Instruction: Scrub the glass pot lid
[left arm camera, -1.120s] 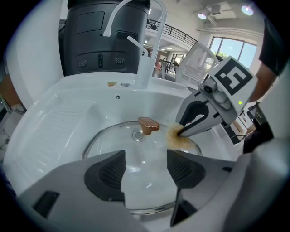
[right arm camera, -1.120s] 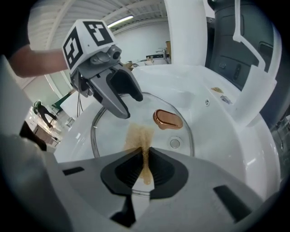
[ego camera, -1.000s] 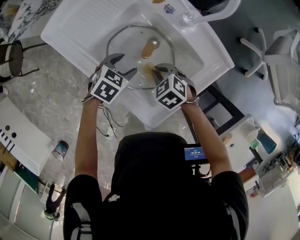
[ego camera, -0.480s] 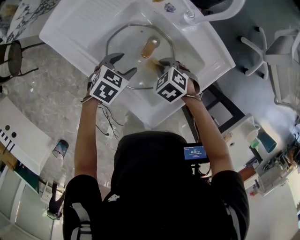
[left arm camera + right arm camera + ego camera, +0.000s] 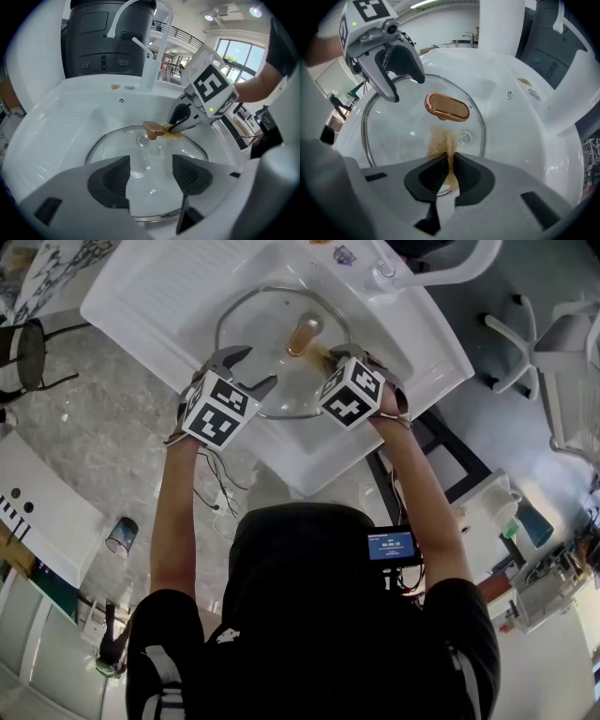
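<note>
White sink (image 5: 159, 287) holds glass lid (image 5: 258, 338) above grey floor (image 5: 103, 427).

I get bright, even light, small glints on the round glass pot lid (image 5: 393, 136), and dark, fisheye-warped edges in both gripper views.

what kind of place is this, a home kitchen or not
Probably a lab or office test setup, not a home kitchen: a standalone white sink with a faucet holds the glass lid, and office chairs stand beside it.
</note>
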